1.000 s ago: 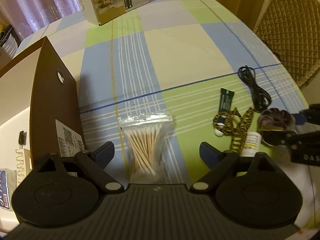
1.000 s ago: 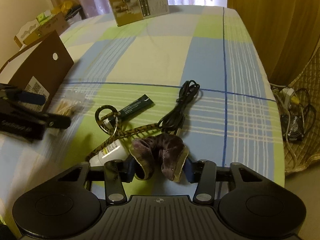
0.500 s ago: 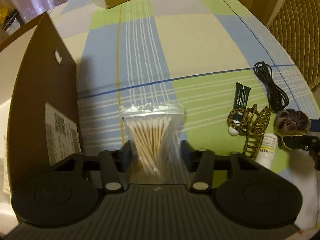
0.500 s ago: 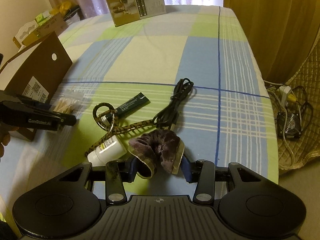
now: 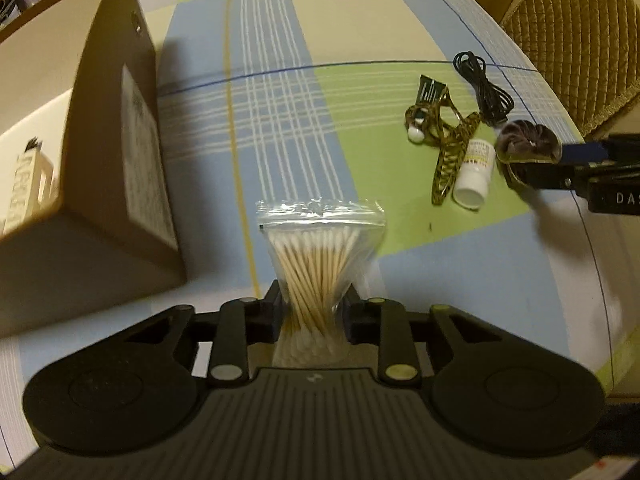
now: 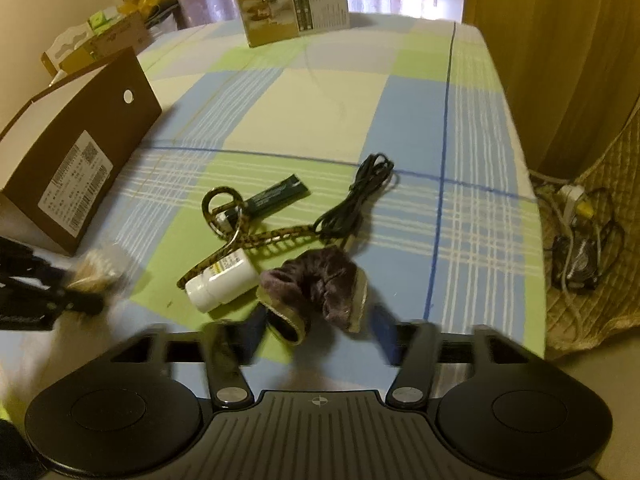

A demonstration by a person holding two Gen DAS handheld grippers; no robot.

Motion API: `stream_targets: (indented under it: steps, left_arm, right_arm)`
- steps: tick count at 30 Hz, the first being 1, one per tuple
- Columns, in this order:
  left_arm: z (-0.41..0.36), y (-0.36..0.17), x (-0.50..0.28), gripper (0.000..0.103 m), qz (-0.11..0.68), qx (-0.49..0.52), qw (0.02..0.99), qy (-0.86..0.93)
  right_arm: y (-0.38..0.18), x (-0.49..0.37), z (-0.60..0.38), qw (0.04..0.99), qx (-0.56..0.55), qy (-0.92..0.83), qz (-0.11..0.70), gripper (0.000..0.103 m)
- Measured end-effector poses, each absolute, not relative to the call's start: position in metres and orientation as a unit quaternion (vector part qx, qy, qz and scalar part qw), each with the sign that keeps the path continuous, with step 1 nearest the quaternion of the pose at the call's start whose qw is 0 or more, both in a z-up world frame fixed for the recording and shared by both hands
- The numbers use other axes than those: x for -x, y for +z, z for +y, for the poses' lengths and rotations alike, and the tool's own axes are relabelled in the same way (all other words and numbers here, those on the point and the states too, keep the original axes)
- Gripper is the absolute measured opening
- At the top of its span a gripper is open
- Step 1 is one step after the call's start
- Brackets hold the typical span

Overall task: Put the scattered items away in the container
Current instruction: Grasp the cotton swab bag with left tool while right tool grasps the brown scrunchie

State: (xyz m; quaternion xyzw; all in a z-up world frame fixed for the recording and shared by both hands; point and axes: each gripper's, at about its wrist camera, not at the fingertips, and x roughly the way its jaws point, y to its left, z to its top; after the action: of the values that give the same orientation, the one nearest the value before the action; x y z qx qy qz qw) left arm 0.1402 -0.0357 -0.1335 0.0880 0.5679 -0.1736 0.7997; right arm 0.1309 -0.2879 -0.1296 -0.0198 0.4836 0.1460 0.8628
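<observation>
Pinching cotton-swab bag (image 5: 320, 264), left tool (image 5: 314, 316); right tool (image 6: 320, 330) spread around scrunchie (image 6: 316, 284).

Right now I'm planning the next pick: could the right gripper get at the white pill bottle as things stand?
Probably not yet: the right gripper has the purple scrunchie between its fingers. The white pill bottle lies just beyond, uncovered, touching the leopard hair clip.
</observation>
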Motion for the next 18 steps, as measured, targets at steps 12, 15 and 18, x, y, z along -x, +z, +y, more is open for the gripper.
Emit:
stream_targets:
  steps: [12,15,18]
  left_arm:
    - [-0.047,-0.136,-0.145,0.031,0.534,-0.101,0.822,-0.169]
    - [-0.045,-0.134,-0.140,0.024,0.532,-0.104,0.822,-0.174]
    - [-0.040,-0.133,-0.135,0.023,0.537,-0.100,0.818,-0.178]
  right_arm:
    - [-0.141,-0.147,-0.272,0.856,0.053,0.167,0.487,0.044]
    - [-0.140,-0.141,-0.272,0.854,0.054,0.166,0.489,0.035]
    - [-0.137,-0.136,-0.276,0.850,0.043,0.165,0.498,0.025]
